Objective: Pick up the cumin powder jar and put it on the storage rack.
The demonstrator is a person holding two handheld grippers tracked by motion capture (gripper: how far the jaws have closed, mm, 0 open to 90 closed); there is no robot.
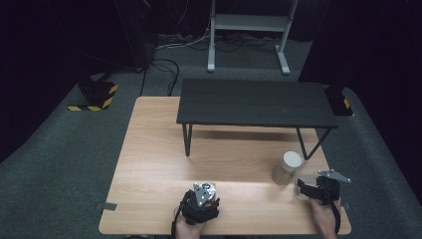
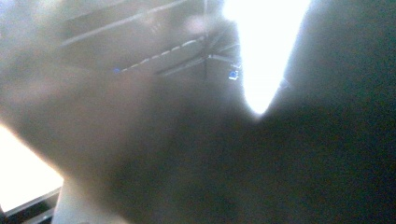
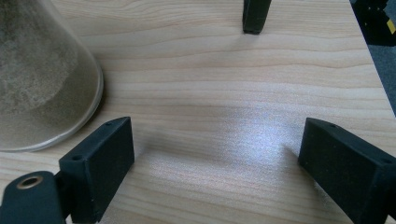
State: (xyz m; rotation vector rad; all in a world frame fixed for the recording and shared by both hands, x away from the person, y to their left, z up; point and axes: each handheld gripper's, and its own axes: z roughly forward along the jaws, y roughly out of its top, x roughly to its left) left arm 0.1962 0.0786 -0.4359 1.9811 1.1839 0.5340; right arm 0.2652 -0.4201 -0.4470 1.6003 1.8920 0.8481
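Note:
A clear jar [image 1: 287, 168] with a white lid and sandy contents stands on the wooden table [image 1: 159, 164] at the front right. Just to its right, my right gripper [image 1: 303, 188] rests low over the table. In the right gripper view this gripper [image 3: 217, 140] is open, with bare wood between its black fingers [image 3: 100, 158], and the jar [image 3: 42, 79] stands just outside the left one. My left gripper [image 1: 205, 191] is held in a hand at the table's front middle. The left gripper view is a blur of dark shapes and bright glare, so its jaws are hidden.
A low black shelf [image 1: 254, 102] on thin legs stands across the back half of the table; one leg [image 3: 256, 16] shows ahead of the right gripper. Open wood lies on the table's left side. Cables and a white metal frame [image 1: 249, 25] sit on the floor behind.

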